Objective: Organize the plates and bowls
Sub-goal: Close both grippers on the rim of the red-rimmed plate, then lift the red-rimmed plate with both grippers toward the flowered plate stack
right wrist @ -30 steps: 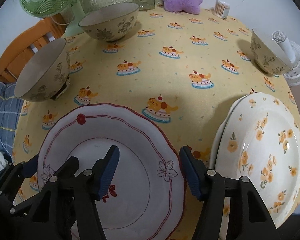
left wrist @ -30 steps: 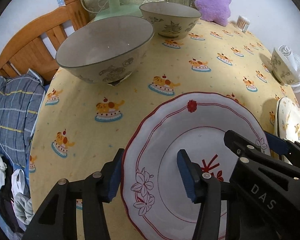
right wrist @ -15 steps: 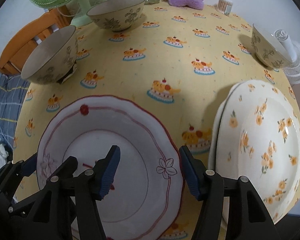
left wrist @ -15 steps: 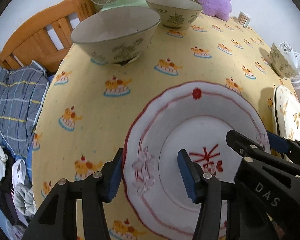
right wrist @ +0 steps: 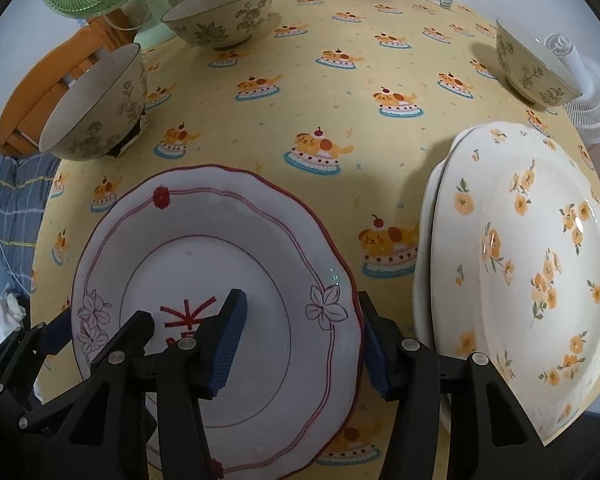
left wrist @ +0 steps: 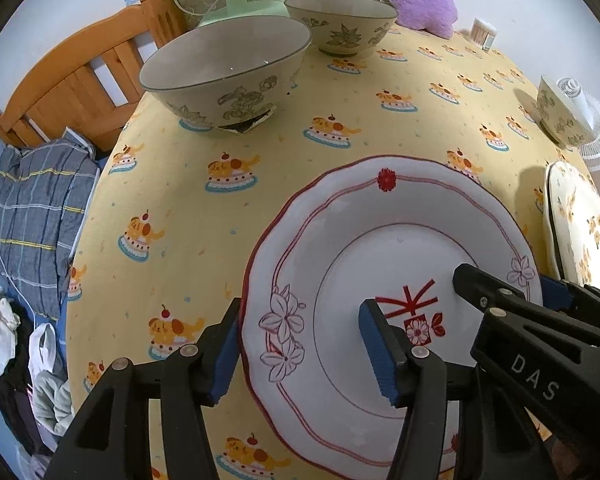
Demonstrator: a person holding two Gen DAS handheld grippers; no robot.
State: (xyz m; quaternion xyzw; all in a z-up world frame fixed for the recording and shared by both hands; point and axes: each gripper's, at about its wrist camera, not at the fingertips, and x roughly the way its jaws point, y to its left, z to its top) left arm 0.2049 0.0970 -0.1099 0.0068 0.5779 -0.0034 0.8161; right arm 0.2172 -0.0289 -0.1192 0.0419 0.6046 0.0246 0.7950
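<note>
I count three bowls and three plates on my yellow tablecloth (right wrist: 300, 92). The red-rimmed plate (right wrist: 220, 280) lies alone at 7 o'clock in the right view; two orange-flowered plates (right wrist: 540, 260) sit stacked at 4 o'clock. One bowl (right wrist: 96, 108) stands at 10, one (right wrist: 220, 12) at 11, one (right wrist: 532, 68) at 2; all look empty. My left gripper (left wrist: 300, 354) straddles the red-rimmed plate's left rim, jaws opening, pads not pressing. My right gripper (right wrist: 302, 346) straddles its right rim, jaws closing, pads not yet pressing.
</note>
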